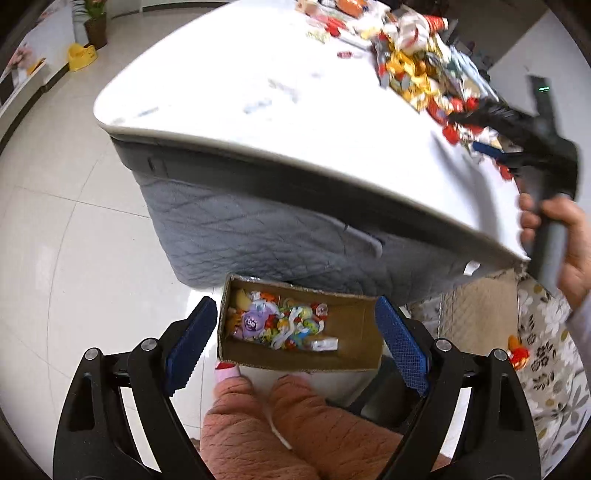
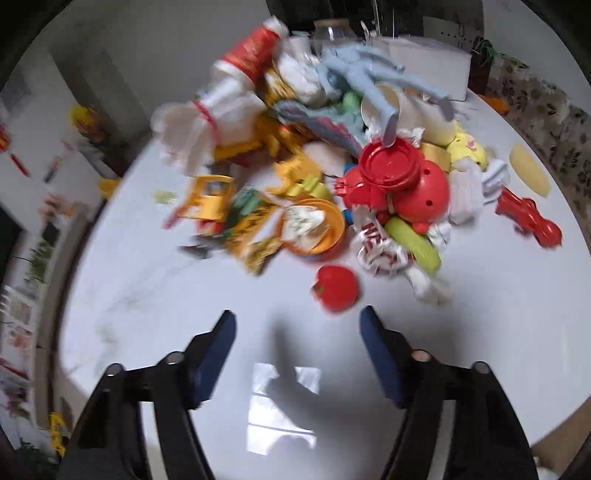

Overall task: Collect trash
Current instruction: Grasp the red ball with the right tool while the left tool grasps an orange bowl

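Blurred trash pile (image 2: 332, 166); right gripper (image 2: 297, 325) empty, agape.

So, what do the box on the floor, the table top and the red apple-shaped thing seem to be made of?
Box: brown corrugated cardboard, matte, with raw, slightly frayed cut edges.
Table top: probably polished stone or a stone-look slab; white with faint grey veins, and glossy enough to mirror a window.
Apple: likely moulded plastic, one even red with a soft sheen; the blur hides finer detail.

A grey quilted cover (image 1: 236, 225) hangs under the white desk (image 1: 229, 85). Beyond the desk's far corner stand a potted plant (image 1: 95, 22) and a yellow potty (image 1: 82, 56).
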`<state>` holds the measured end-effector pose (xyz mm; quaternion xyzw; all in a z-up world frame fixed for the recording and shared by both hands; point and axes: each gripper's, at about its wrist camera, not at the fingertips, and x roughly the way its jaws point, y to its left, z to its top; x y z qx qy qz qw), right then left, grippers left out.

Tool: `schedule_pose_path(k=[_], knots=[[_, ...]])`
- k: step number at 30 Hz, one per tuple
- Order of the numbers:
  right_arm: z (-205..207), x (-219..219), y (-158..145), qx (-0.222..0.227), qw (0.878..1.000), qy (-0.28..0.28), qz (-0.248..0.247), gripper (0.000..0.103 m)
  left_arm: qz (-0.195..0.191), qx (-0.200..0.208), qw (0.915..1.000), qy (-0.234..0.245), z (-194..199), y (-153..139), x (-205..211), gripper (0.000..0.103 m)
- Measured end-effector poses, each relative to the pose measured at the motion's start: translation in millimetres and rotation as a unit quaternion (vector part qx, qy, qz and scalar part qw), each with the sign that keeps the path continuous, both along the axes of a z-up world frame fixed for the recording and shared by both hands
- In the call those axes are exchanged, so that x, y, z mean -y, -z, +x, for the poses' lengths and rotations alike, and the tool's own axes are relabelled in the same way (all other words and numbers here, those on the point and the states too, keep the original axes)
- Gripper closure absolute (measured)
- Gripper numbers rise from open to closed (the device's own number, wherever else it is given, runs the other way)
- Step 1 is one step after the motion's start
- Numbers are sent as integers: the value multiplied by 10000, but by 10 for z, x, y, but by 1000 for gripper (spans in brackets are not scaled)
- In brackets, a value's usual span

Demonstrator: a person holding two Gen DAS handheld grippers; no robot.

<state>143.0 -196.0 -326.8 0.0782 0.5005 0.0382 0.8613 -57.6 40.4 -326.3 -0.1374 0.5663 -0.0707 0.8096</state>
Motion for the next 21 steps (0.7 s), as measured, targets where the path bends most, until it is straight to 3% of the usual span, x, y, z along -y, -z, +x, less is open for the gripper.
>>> schedule_pose_path(k=[1, 3, 4, 9, 16, 21], knots=[[98, -12, 74, -97, 9998, 54, -183, 42, -20, 14, 10000, -36, -1, 1, -10, 18], [215, -15, 172, -237, 9993, 59, -273, 69, -68, 42, 9999, -115, -13, -84, -49, 18], [251, -17, 178, -210, 9989, 71, -424, 74, -80, 49, 9999, -132, -8, -92, -60, 18], [103, 11, 30, -179, 9995, -103, -238, 74, -116, 29, 9999, -67, 53, -124, -64, 18], [-955, 274, -260, 37, 9991, -137, 407, 74, 14, 267, 9985, 468, 398, -215, 271, 18], [-1606, 502, -384, 62, 9964, 176, 824, 74, 365, 682, 9891, 1256, 963, -215, 885, 18]])
